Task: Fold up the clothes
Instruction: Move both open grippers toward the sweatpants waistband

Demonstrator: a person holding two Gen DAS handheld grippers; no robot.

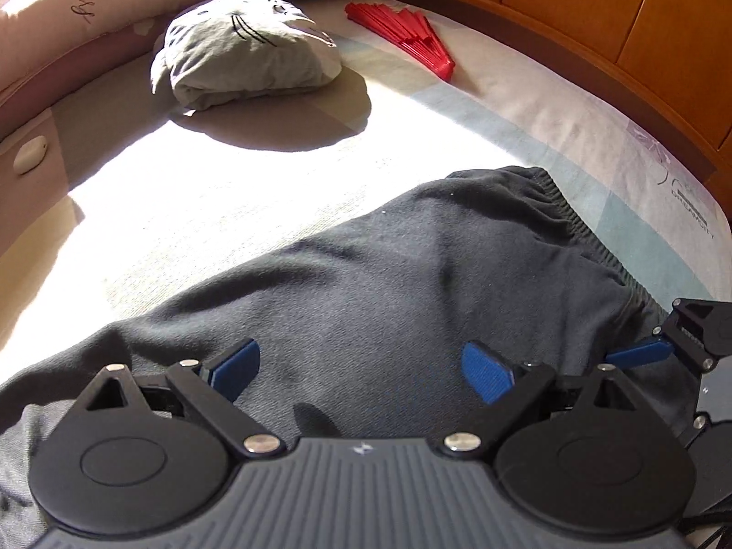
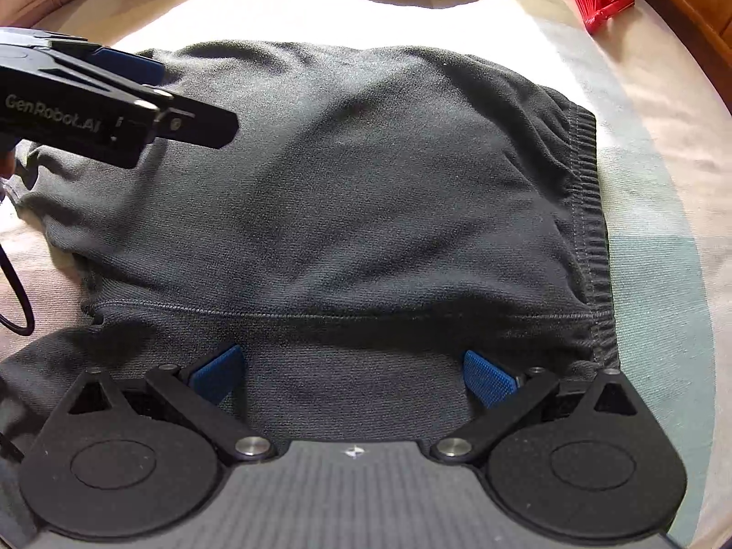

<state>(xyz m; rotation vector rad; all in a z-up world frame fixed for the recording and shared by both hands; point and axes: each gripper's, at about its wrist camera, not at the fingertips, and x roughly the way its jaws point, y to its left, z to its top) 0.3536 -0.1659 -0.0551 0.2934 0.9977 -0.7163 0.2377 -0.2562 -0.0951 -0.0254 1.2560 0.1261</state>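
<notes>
Both the left gripper (image 1: 361,373) and right gripper (image 2: 354,377) hung released over the soft, floppy dark sweatpants (image 2: 343,192), best pinched at the ribbed waistband (image 2: 590,210).

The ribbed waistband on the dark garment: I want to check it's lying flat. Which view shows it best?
The right wrist view: the waistband runs along the dark garment's right edge, stitching visible. The left wrist view shows it foreshortened and partly shadowed.
</notes>
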